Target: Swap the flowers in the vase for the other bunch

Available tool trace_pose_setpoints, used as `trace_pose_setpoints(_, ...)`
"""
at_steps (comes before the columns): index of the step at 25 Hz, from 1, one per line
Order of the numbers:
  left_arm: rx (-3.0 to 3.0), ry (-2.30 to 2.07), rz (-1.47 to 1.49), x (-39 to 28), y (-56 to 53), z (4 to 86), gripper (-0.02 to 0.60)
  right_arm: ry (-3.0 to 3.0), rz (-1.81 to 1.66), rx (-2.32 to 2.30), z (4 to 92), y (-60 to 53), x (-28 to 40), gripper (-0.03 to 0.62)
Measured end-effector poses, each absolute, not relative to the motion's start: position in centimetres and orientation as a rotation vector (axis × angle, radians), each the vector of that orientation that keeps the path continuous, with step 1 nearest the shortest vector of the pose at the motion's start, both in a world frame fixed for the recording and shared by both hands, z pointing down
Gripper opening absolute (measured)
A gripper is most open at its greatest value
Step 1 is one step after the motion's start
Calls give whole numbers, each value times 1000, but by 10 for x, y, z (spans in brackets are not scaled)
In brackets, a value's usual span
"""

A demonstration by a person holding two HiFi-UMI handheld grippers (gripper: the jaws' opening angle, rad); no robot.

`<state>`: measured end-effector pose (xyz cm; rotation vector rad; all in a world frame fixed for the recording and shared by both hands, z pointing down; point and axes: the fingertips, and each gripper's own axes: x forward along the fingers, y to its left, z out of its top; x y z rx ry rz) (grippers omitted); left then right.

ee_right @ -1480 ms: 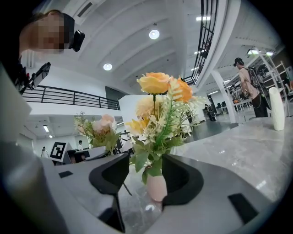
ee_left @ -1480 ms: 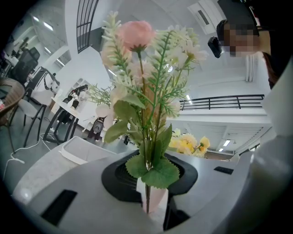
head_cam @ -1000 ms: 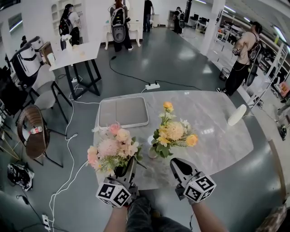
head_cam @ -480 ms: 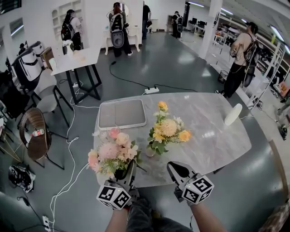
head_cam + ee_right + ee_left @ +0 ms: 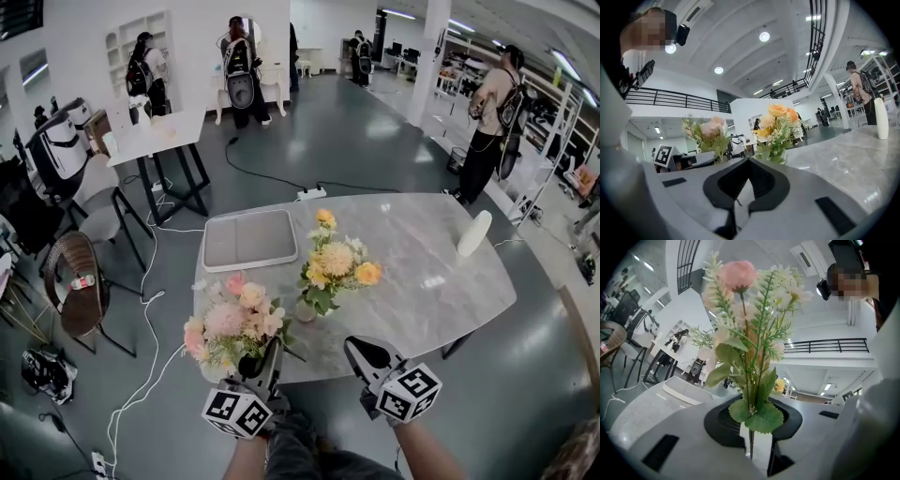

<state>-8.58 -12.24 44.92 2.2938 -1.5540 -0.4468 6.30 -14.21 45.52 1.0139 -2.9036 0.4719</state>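
Two hand-held grippers were held level at the tabletop's [image 5: 422, 272] near edge: the left hand-held gripper [image 5: 271, 349] pinched the upright pink bunch [image 5: 230, 323], and the right hand-held gripper [image 5: 356, 349] was pressed together and empty. Only the left gripper view showed the stems [image 5: 750, 399] clamped between the jaws, since blooms covered them in the head view. Since a second earlier, both had drawn back from the yellow bunch [image 5: 333, 267], which stood in its vase [image 5: 306, 312] mid-tabletop.

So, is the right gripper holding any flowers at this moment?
No, the right gripper has its jaws shut together with nothing between them; the pink bunch is clamped in the left gripper.
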Motion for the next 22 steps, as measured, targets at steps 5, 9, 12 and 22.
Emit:
trace_pose_setpoints(5,2295,-1556,-451,-81,-112,449,98,-2915,470,1009,454,-133,66,21)
trace_pose_setpoints(9,2292,-1552,-452,-78,-101,450,98,-2918,474,1019,454,-124,69,21)
trace_pose_setpoints(12,2292,-1553,-452,-75,-92,450,98,-2923,469,1020,452,-117,71,21)
trace_pose_setpoints(22,2283,-1541,-457,-70,-71,448,98,-2940,457,1009,445,-98,74,21)
